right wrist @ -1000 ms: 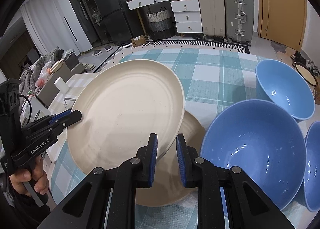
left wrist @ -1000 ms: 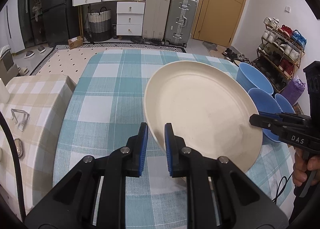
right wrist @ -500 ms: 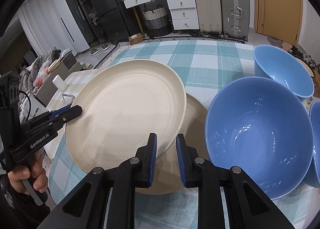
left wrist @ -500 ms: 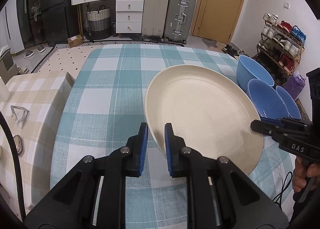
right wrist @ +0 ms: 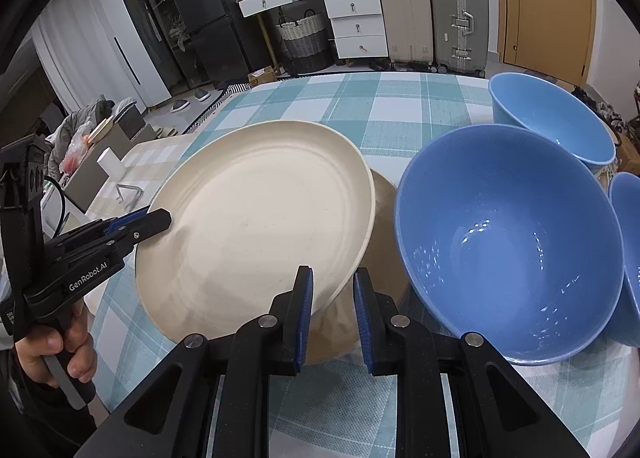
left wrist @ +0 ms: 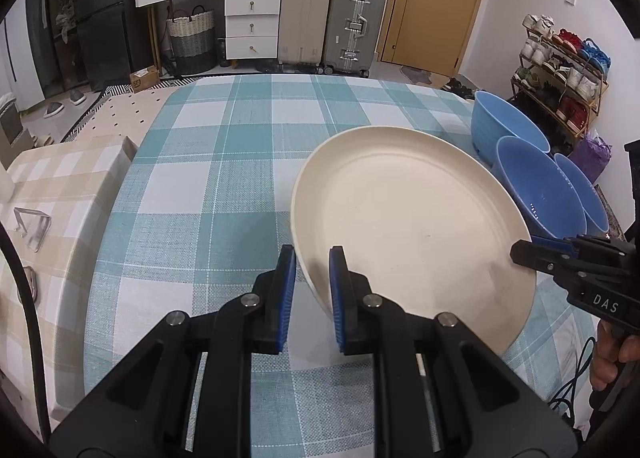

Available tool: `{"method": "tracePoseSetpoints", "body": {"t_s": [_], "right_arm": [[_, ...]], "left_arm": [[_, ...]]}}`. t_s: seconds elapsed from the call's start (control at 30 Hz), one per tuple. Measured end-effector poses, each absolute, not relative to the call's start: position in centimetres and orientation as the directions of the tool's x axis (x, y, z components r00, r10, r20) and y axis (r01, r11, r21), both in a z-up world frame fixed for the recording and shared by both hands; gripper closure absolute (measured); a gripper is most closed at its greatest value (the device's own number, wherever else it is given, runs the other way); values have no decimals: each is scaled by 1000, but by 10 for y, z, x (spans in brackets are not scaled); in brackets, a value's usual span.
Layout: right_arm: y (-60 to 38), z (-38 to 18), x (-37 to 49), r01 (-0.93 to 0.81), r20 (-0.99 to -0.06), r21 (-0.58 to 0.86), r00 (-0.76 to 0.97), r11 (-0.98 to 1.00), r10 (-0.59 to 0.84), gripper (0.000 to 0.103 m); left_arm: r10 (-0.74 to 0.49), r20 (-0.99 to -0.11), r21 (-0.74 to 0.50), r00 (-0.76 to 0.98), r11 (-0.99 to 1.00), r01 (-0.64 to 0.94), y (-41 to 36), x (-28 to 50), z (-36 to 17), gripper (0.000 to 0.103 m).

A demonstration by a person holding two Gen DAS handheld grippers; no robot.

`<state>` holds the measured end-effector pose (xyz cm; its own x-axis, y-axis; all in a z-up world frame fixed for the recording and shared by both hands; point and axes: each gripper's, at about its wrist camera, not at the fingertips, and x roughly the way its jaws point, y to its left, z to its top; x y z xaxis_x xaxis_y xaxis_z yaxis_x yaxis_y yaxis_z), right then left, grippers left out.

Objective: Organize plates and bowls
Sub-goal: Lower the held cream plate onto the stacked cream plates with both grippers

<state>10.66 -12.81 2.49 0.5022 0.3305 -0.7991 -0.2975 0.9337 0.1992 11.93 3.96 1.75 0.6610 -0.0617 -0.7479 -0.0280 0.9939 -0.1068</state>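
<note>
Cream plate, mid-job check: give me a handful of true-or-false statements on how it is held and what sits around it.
1. Both tools grip the cream plate by its rim. True: the left tool and the right tool hold opposite edges.
2. The plate lies flat on the tablecloth. False: it is held tilted above it.
3. A second, tan plate lies under the held one. True.
4. Three blue bowls are in view. True: a large bowl sits nearest, two more beside it.
5. The bowls are stacked inside each other. False: they sit side by side.
</note>
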Motion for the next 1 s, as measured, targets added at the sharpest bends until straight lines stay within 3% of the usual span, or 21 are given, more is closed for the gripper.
{"method": "tracePoseSetpoints", "body": {"t_s": [1.0], "right_arm": [[-134, 2, 96, -236, -799, 97, 560, 967, 217, 82]], "left_arm": [[-13, -764, -5, 645, 1000, 15, 14, 144, -26, 90]]}}
